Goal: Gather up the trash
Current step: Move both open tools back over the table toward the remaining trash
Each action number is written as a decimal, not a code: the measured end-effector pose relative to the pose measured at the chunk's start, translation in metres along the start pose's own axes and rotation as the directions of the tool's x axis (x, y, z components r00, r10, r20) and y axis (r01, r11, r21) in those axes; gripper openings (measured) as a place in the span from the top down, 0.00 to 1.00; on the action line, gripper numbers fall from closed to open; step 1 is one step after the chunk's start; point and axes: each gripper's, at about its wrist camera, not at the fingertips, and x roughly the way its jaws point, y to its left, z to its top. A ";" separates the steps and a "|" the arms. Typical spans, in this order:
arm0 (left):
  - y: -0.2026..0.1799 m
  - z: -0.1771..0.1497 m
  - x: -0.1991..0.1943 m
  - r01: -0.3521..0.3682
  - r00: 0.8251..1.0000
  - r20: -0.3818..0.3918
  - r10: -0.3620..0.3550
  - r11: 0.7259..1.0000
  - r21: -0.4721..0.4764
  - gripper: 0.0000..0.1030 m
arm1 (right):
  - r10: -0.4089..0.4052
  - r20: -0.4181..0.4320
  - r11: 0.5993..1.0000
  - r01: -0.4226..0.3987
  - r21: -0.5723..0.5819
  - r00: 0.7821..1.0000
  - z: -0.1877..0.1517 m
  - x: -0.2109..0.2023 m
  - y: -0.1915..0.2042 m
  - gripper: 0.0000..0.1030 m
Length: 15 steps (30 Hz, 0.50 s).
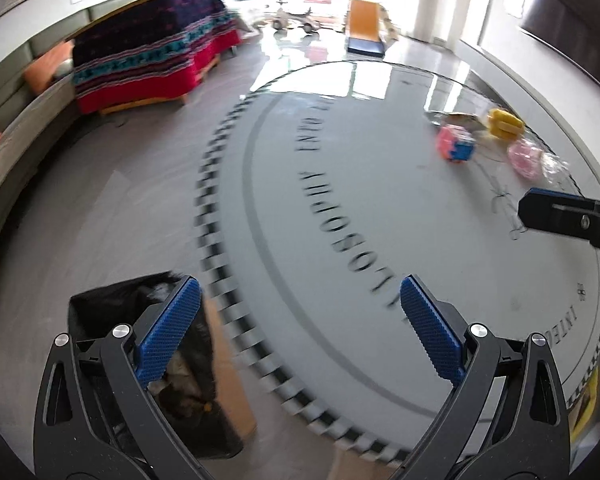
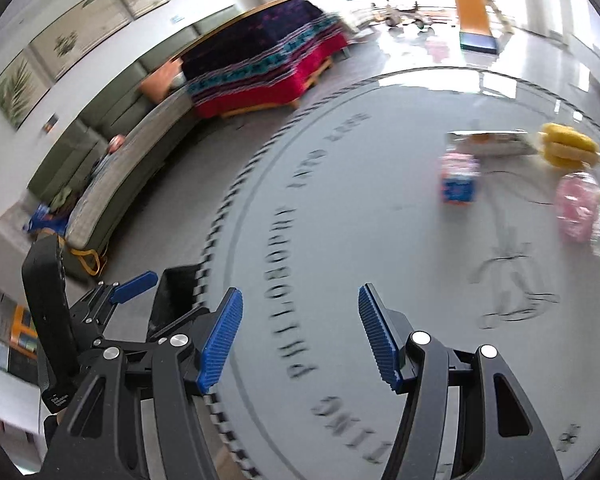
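On the round grey table point(image 1: 360, 200) point(image 2: 380, 240), at its far right, lie a pink and blue carton point(image 1: 456, 146) point(image 2: 458, 180), a yellow sponge-like item point(image 1: 505, 122) point(image 2: 566, 146), a pink item in a clear bag point(image 1: 526, 158) point(image 2: 580, 204) and a flat wrapper point(image 1: 456, 117) point(image 2: 490, 140). My left gripper point(image 1: 300, 328) is open and empty over the table's near left edge, above a bin lined with a black bag point(image 1: 140, 344) point(image 2: 176, 296). My right gripper point(image 2: 300, 336) is open and empty over the table; one of its fingers shows in the left wrist view point(image 1: 568, 220).
A sofa point(image 2: 112, 168) curves along the left wall. A bench under a red and dark patterned cloth point(image 1: 152, 52) point(image 2: 268, 64) stands behind it. Toys and an orange slide point(image 1: 364, 24) are at the far end of the room. Both views are motion-blurred.
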 end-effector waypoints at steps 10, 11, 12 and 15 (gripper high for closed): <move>-0.070 0.043 0.027 0.069 0.997 -0.029 -0.066 0.992 0.106 0.06 | -0.130 0.075 0.989 0.123 0.087 0.989 0.032 -0.044 -0.094 0.40; -0.076 0.047 0.030 0.074 0.997 -0.032 -0.071 0.991 0.116 0.06 | -0.142 0.078 0.987 0.135 0.092 0.987 0.035 -0.046 -0.102 0.40; -0.084 0.053 0.033 0.081 0.996 -0.036 -0.077 0.988 0.128 0.06 | -0.160 0.082 0.983 0.152 0.100 0.984 0.040 -0.050 -0.114 0.40; -0.106 0.067 0.045 0.099 0.995 -0.042 -0.093 0.983 0.154 0.06 | -0.196 0.083 0.976 0.186 0.117 0.977 0.049 -0.056 -0.141 0.40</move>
